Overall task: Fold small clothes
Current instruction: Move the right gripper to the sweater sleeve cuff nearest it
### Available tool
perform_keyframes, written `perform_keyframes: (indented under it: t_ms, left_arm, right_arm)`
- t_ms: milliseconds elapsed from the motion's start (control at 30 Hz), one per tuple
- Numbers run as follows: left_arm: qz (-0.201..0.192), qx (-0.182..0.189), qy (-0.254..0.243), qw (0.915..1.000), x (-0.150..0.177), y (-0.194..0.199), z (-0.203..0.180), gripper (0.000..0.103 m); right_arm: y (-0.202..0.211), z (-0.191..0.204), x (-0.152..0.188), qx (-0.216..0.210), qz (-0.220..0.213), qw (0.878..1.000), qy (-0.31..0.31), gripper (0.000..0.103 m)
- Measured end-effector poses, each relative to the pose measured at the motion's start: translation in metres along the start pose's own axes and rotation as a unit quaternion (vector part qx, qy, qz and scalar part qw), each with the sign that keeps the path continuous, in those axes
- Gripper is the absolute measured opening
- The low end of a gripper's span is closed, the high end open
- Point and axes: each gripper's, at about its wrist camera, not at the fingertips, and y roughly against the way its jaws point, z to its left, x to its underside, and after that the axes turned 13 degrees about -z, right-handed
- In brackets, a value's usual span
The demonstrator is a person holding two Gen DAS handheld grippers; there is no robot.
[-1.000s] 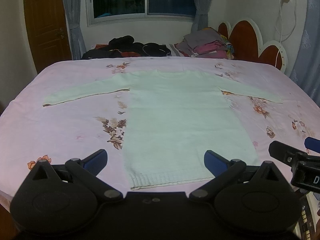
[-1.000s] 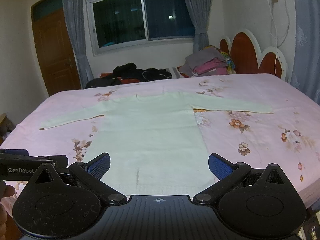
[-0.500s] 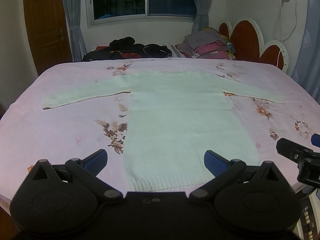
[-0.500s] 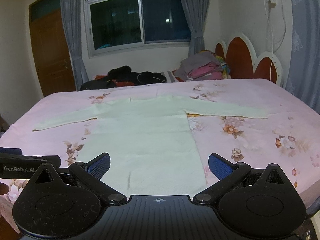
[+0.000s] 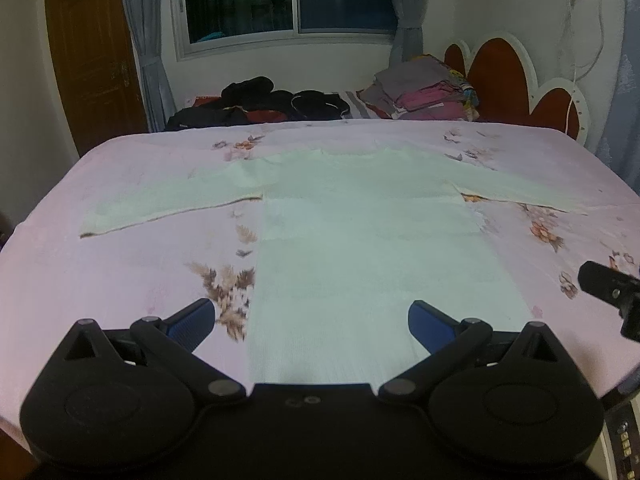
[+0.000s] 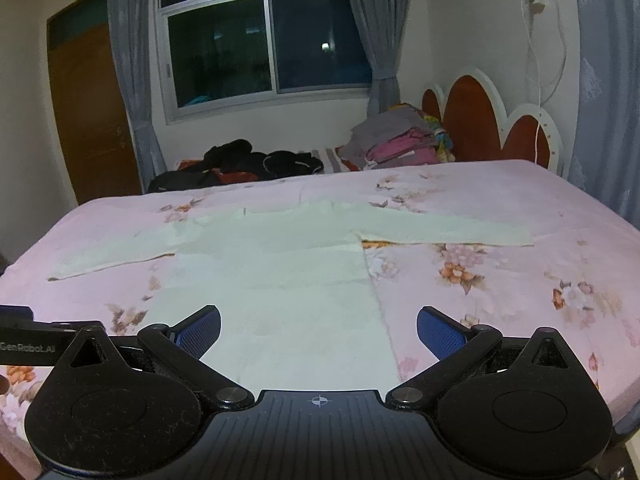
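Observation:
A pale cream long-sleeved sweater lies flat on the pink floral bed, sleeves spread left and right, hem toward me. It also shows in the right wrist view. My left gripper is open and empty, hovering over the sweater's hem. My right gripper is open and empty, above the hem's right part. The right gripper's tip shows at the right edge of the left wrist view, and the left gripper's side shows at the left edge of the right wrist view.
Dark clothes and a stack of folded clothes lie at the bed's far end below the window. A red and white headboard stands at the right. A wooden door is at the far left.
Both grippers have drawn back and risen slightly; the sweater's hem has slipped below the gripper bodies in both views. Both stay open and the sweater has not moved.

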Motion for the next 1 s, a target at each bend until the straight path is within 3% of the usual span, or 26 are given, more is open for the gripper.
perform_keyframes:
  t_ms: [700, 1000]
  left_arm:
    - [0.020, -0.023, 0.040, 0.9987, -0.054, -0.158, -0.014, 0.103]
    - [0.042, -0.010, 0.044, 0.9981, -0.060, -0.223, -0.025, 0.103]
  right_arm:
    - [-0.161, -0.088, -0.036, 0.034, 0.014, 0.999, -0.020, 0.103]
    - [-0.222, -0.156, -0.033, 0.073, 0.026, 0.995, -0.055, 0.103]
